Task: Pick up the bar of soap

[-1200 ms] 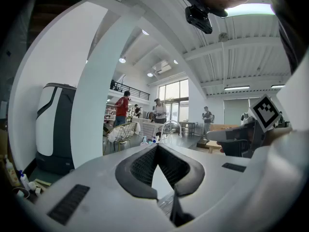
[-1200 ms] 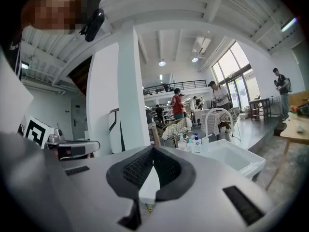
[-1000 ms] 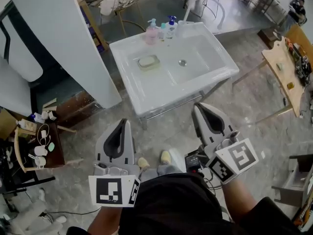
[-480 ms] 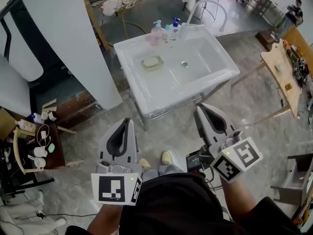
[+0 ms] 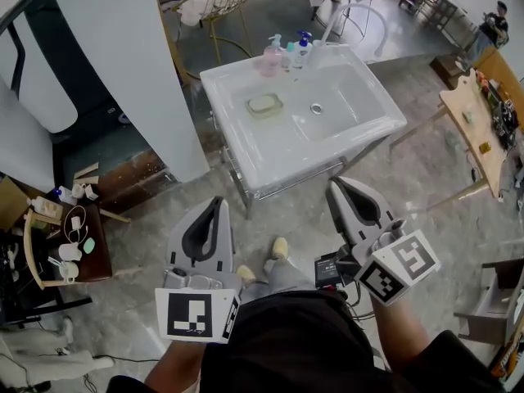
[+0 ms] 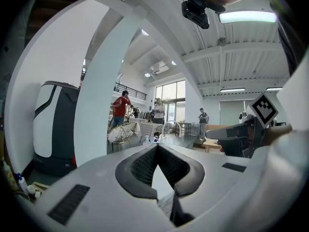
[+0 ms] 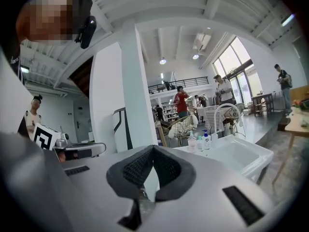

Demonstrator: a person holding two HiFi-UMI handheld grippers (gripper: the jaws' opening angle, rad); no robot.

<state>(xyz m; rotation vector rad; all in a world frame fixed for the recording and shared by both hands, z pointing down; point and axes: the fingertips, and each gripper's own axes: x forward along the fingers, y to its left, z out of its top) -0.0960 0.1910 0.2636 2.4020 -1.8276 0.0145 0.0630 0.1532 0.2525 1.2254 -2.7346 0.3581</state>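
Observation:
The pale bar of soap (image 5: 265, 103) lies in a greenish dish inside the white sink (image 5: 364, 134), left of the drain. Both grippers hang low in front of the person, well short of the sink. My left gripper (image 5: 218, 201) points at the floor near the sink's front left corner, shut and empty; its tips (image 6: 156, 146) meet. My right gripper (image 5: 334, 182) sits just below the sink's front edge, shut with nothing between its jaws (image 7: 153, 148). The sink (image 7: 237, 154) shows ahead to the right in the right gripper view.
Pump bottles (image 5: 273, 56) and a curved faucet (image 5: 361, 11) stand at the sink's back rim. A wide white pillar (image 5: 123, 72) rises left of the sink. A wooden table (image 5: 481, 121) is at right, a cluttered small table (image 5: 65, 244) at left, and people stand far off.
The sink has slid slightly right and down in the head view as the person steps closer. Both grippers stay shut and hold about the same places.

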